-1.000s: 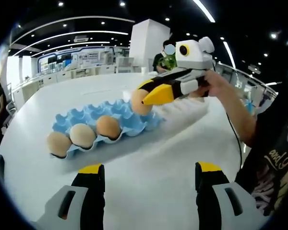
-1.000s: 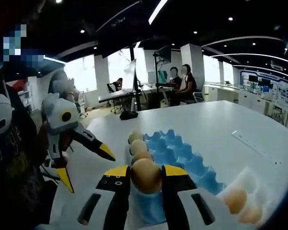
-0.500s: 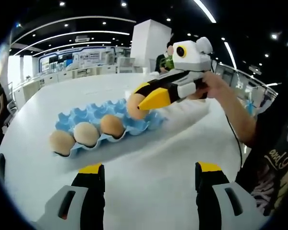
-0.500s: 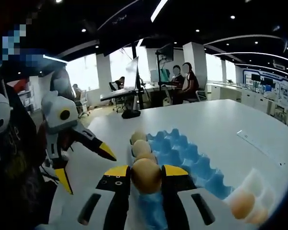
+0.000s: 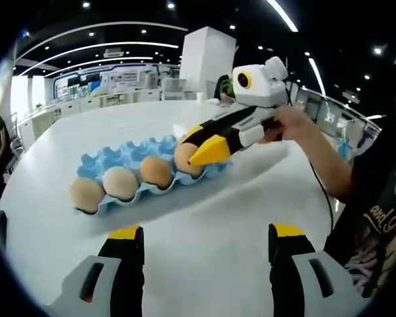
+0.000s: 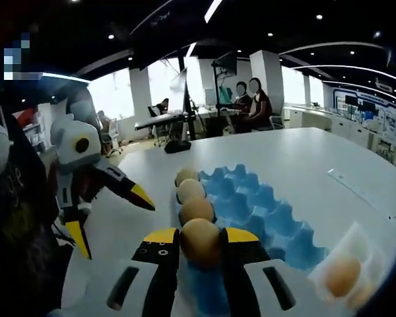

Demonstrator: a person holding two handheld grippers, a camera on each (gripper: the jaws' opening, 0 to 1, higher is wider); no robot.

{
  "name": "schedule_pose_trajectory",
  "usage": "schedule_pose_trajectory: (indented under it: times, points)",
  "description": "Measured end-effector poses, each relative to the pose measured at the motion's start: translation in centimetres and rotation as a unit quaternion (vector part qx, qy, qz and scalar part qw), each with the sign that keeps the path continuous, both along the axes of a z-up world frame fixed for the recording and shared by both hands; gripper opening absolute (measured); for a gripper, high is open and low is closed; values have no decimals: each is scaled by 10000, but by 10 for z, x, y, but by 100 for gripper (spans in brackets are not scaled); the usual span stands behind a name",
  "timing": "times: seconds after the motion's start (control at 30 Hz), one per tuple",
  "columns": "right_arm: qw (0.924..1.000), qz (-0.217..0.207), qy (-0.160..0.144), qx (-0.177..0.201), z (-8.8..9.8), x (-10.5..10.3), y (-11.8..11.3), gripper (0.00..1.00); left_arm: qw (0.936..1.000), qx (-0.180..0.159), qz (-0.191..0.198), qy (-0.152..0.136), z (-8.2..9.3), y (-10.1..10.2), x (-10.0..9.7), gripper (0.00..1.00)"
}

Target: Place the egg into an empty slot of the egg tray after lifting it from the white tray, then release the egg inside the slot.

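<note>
In the left gripper view, the left gripper (image 5: 203,247) hangs low over the white table (image 5: 204,231), its two yellow-tipped jaws standing wide apart with nothing between them. Beyond it lies the blue egg tray (image 5: 129,158), its near row holding three brown eggs side by side. The right gripper (image 5: 197,146), coming in from the right in a person's hand (image 5: 292,120), is tilted down at the right end of that row with the egg (image 5: 185,157) clamped between its jaws. The egg sits low at the fourth slot of the row, just beside the third egg; whether it touches the bottom of the slot cannot be told. The white tray (image 5: 254,150) shows pale behind the gripper's body.

In the right gripper view, the right gripper (image 6: 201,243) has its jaws closed on the egg (image 6: 200,240), which sits between the yellow tips at the near end of the egg tray (image 6: 251,205). The three other eggs run away from it in a line along the tray's left edge. The remaining slots of the blue tray stand vacant. At the lower right, the white tray (image 6: 358,239) carries another egg (image 6: 342,277). The left gripper (image 6: 105,198) reaches in from the left, its jaws spread. Two people sit at a far desk.
</note>
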State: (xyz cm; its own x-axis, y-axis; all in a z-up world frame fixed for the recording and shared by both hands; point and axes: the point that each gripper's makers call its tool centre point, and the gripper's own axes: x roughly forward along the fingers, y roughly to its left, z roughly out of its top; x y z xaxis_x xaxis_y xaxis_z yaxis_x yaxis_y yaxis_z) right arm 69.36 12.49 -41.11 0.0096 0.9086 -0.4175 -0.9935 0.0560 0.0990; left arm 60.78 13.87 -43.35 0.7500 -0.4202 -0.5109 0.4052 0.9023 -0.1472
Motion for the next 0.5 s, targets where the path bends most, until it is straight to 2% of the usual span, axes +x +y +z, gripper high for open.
schedule_pose_trajectory:
  times: [0.23, 0.5]
  points:
    - [10000, -41, 21, -83, -7, 6, 0, 26, 10000, -8, -15, 16, -1, 0, 2, 78]
    - [9999, -55, 92, -11, -5, 11, 2, 27, 10000, 1, -28, 31, -1, -1, 2, 78]
